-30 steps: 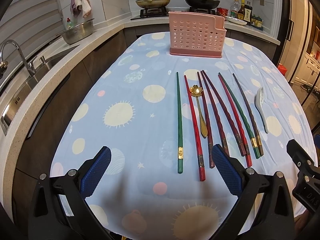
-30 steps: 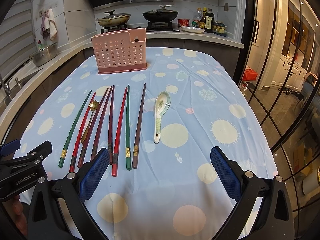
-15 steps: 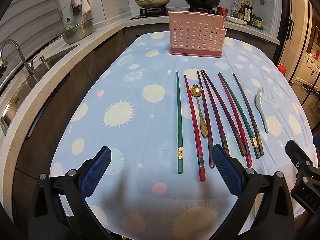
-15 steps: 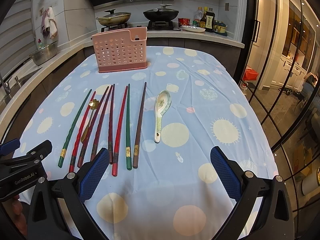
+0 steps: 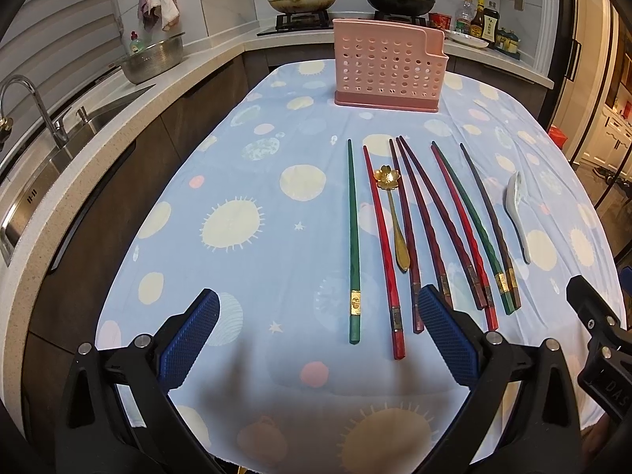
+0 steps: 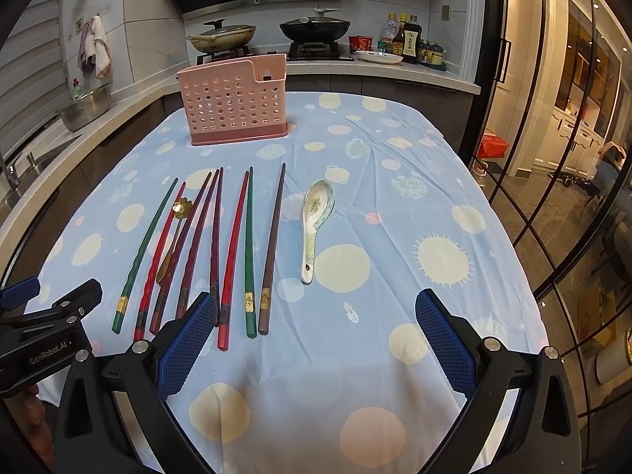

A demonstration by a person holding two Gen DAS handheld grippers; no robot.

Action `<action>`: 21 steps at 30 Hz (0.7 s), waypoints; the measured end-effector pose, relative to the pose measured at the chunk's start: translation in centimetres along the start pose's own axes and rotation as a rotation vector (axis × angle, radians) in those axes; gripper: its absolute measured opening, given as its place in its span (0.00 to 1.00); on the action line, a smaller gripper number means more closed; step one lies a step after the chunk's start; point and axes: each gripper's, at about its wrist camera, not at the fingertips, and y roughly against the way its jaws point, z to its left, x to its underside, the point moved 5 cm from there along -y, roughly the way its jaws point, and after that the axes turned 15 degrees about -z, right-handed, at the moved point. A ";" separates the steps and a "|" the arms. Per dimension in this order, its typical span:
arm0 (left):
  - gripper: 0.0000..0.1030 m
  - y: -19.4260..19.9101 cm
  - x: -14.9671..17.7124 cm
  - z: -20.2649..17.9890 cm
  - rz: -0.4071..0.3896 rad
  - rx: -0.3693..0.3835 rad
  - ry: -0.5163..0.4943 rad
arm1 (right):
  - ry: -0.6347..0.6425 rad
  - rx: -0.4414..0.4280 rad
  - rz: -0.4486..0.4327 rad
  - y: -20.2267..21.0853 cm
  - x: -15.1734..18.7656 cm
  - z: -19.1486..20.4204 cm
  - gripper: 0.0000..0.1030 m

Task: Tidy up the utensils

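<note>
Several red, green and dark chopsticks (image 5: pixel 414 233) (image 6: pixel 215 245) lie side by side on the blue tablecloth. A gold flower spoon (image 5: pixel 391 213) (image 6: pixel 173 237) lies among them. A white ceramic spoon (image 5: pixel 517 213) (image 6: pixel 314 221) lies to their right. A pink perforated utensil holder (image 5: pixel 387 67) (image 6: pixel 235 102) stands upright at the far end. My left gripper (image 5: pixel 316 339) is open and empty above the near edge, at the chopsticks' near ends. My right gripper (image 6: pixel 316 339) is open and empty, just right of the chopstick ends.
The tablecloth (image 5: pixel 245 221) covers an oval table. A counter with sink and faucet (image 5: pixel 23 118) runs along the left. A stove with two pans (image 6: pixel 268 35) and bottles stands behind. Glass doors (image 6: pixel 553 158) are to the right.
Both grippers have drifted very slightly; the utensils have not moved.
</note>
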 end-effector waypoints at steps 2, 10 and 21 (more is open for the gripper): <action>0.93 -0.2 0.0 0.0 0.007 0.005 0.005 | -0.002 0.000 0.000 -0.1 0.0 0.0 0.94; 0.93 -1.5 0.4 0.8 0.044 0.010 0.025 | -0.011 0.005 0.015 -0.8 0.1 -0.4 0.94; 0.81 -4.0 1.6 0.5 0.110 0.043 0.024 | -0.031 0.018 0.054 -2.7 0.6 -1.4 0.94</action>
